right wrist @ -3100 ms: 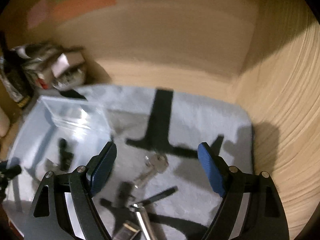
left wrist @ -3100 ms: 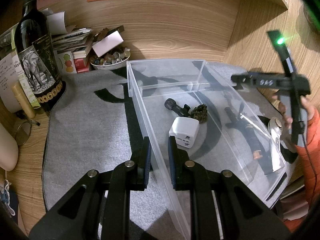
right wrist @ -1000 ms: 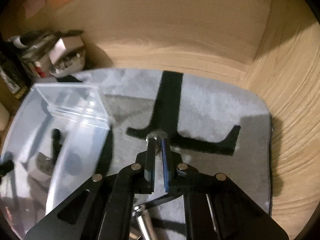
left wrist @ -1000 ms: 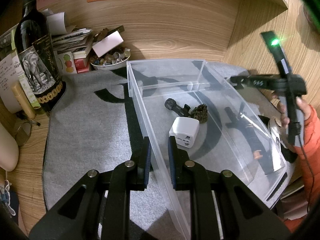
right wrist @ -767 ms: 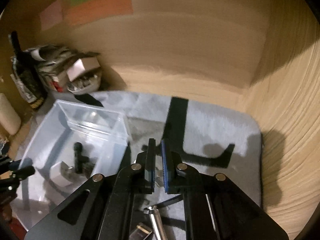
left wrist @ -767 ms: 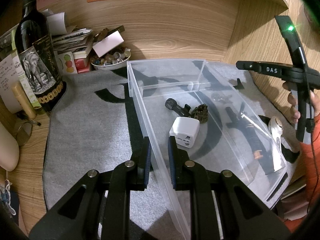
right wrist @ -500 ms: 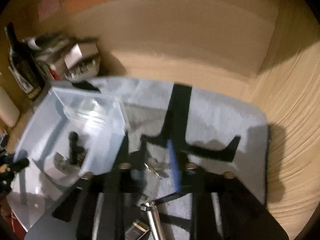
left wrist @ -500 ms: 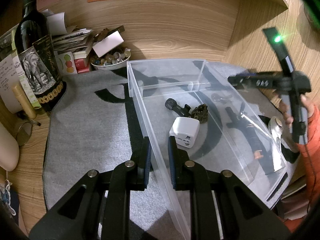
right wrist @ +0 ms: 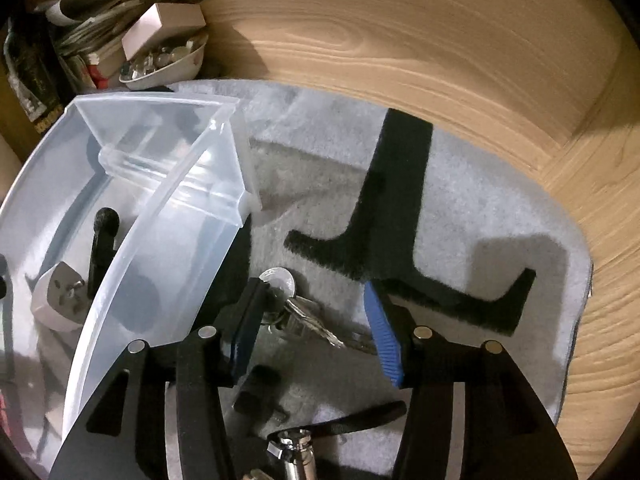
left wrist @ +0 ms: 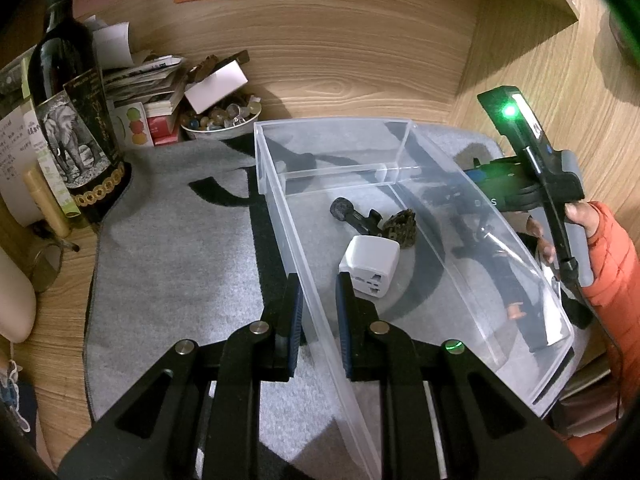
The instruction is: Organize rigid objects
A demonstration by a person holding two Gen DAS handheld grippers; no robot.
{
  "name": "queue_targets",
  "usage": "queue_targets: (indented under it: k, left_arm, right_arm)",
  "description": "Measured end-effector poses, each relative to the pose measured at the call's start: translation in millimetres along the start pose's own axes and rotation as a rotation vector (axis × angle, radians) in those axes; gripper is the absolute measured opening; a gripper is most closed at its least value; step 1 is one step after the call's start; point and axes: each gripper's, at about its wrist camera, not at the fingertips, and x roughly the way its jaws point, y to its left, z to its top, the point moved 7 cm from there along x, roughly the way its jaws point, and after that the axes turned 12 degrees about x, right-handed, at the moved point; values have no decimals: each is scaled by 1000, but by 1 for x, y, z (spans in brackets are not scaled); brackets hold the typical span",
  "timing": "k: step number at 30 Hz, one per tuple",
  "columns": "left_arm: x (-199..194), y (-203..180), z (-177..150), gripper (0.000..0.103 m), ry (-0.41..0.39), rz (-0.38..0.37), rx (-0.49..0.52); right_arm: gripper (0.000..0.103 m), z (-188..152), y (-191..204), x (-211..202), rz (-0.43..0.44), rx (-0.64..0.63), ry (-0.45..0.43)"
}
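Observation:
In the left wrist view my left gripper [left wrist: 320, 314] is shut on the near long wall of a clear plastic bin [left wrist: 404, 152]. Inside the bin lie a white plug adapter [left wrist: 370, 266], a black handled piece [left wrist: 354, 216] and a brown pinecone-like lump [left wrist: 400, 226]. My right gripper [right wrist: 312, 308] hangs low over the grey mat [right wrist: 460, 208] just outside the bin [right wrist: 168, 200], and its jaws are opening. A bunch of keys [right wrist: 308, 320] with a round silver tag [right wrist: 280, 278] lies between the blue pads [right wrist: 384, 340], which do not press on it.
Below the right gripper lie a small black piece [right wrist: 256, 392], a silver cylinder [right wrist: 296, 452] and a black strap [right wrist: 352, 420]. A wine bottle [left wrist: 68, 120], a bowl of beads [left wrist: 220, 120] and stacked papers stand at the back left. Wooden walls close the back and right.
The right gripper's jaws went from shut to open, and it dropped closer to the mat, over the keys. The left gripper and the bin stayed put.

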Motion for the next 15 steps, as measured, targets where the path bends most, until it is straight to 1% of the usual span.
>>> queue_targets:
  k: [2,5,6,8,12,14,15]
  left_arm:
    - [0,0,0,16,1,0,1]
    - [0,0,0,16,2,0,1]
    - [0,0,0,16,1,-1,0]
    - [0,0,0,16,0,0,-1]
    - [1,0,0,16,0,0,-5]
    - [2,1,0,16,1,3,-7]
    - [3,1,0,16,2,-1,-12]
  right_arm:
    - [47,1,-2,-5,-10,4,-23]
    - [47,2,-2,-16,20,-2,-47]
    - [47,0,2,-19,25,-20,-48]
    - [48,-4,9,-21,8,-70,-47]
    - [48,-11,18,-10,-31,-146,-22]
    - [47,-8,16,-2,-43,-151,-14]
    - [47,-5,15,-1,-32,-142,-16]
